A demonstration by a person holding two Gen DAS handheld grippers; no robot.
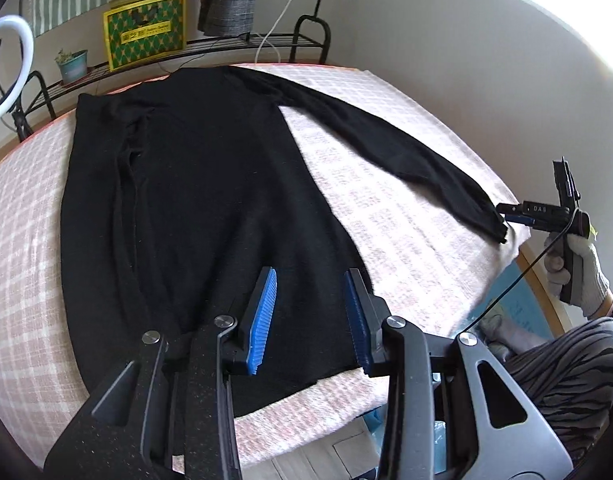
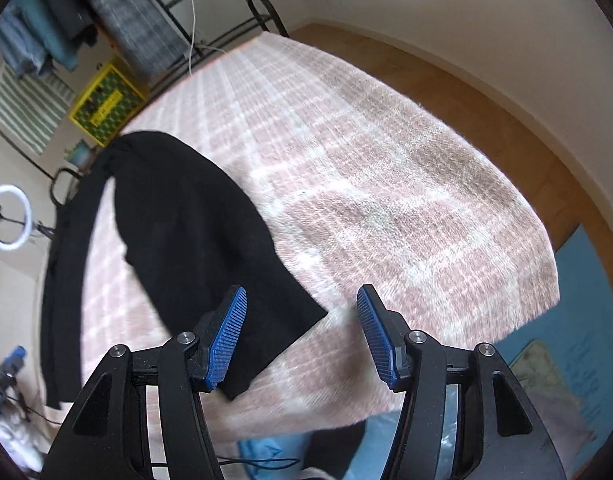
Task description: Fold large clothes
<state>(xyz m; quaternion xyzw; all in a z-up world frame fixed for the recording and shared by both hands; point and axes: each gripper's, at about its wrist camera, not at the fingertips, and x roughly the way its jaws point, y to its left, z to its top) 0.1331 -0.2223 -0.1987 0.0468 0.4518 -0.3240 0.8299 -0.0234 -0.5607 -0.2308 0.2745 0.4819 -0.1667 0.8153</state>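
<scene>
Blue ribbed pads (image 1: 263, 320) of the left hand-held gripper (image 1: 310, 322) fill the foreground of the left wrist view, parted above the lower hem of a black sweater (image 1: 194, 208), with nothing pinched between them. That sweater lies flat on a pink-and-white checked blanket (image 1: 406, 216), one long sleeve (image 1: 386, 136) stretched out toward the blanket's right edge. Only this view shows the person's gloved hand (image 1: 578, 268) carrying the right hand-held gripper (image 1: 506, 214), whose tips sit right at the sleeve's cuff; whether they touch it is unclear from here.

From the right wrist view, the right hand-held gripper (image 2: 302, 332) stands released, jaws wide apart, with the cuff end of the sleeve (image 2: 210, 248) lying under its left pad and bare blanket (image 2: 386, 184) under the right. This view alone shows the wooden floor (image 2: 486, 92) and a blue mat (image 2: 578, 320) beyond the blanket's edge. A ring light (image 2: 8, 216) and a yellow-green box (image 1: 146, 32) stand behind.
</scene>
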